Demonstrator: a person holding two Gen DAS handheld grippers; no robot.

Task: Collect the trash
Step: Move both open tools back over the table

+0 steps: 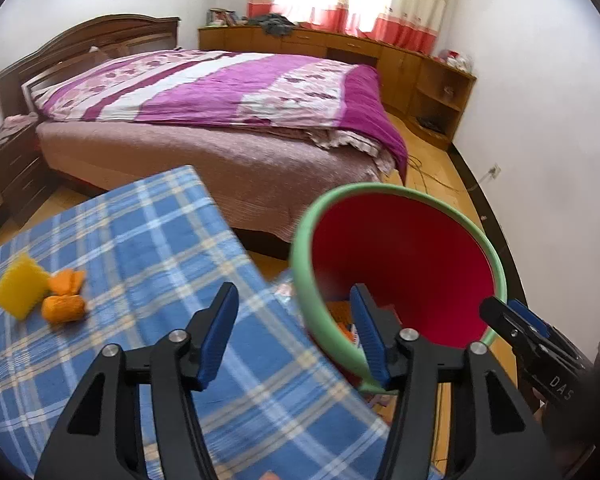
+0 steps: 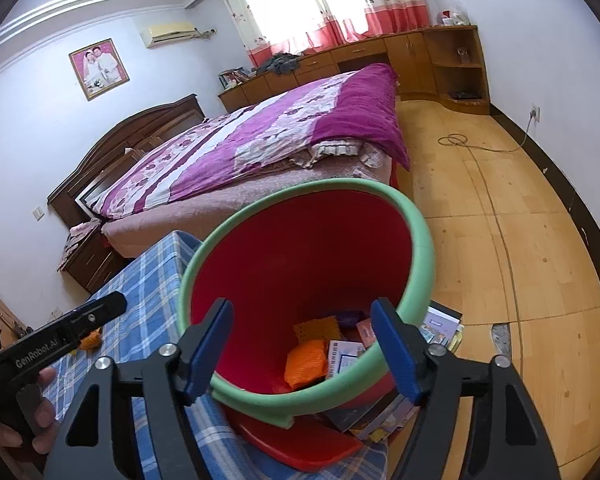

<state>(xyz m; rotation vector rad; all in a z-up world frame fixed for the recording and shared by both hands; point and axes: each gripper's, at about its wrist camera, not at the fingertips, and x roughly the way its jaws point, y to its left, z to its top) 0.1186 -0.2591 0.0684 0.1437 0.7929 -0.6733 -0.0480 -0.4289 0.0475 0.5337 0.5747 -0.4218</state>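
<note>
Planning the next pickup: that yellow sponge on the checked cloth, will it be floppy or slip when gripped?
The yellow sponge looks like porous foam, so it is probably light and squashy. Its blocky shape should not roll. The open left gripper would likely compress it rather than slip.

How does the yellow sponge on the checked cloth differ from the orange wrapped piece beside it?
The yellow sponge is a flat, square-edged block; the orange wrapped piece is a rounded, crumpled bundle. The sponge is pale yellow, the piece deep orange. The sponge lies farther left, the orange piece nearer the red bin. Both lie on the blue checked cloth, outside the bin, with neither claw on them.
</note>
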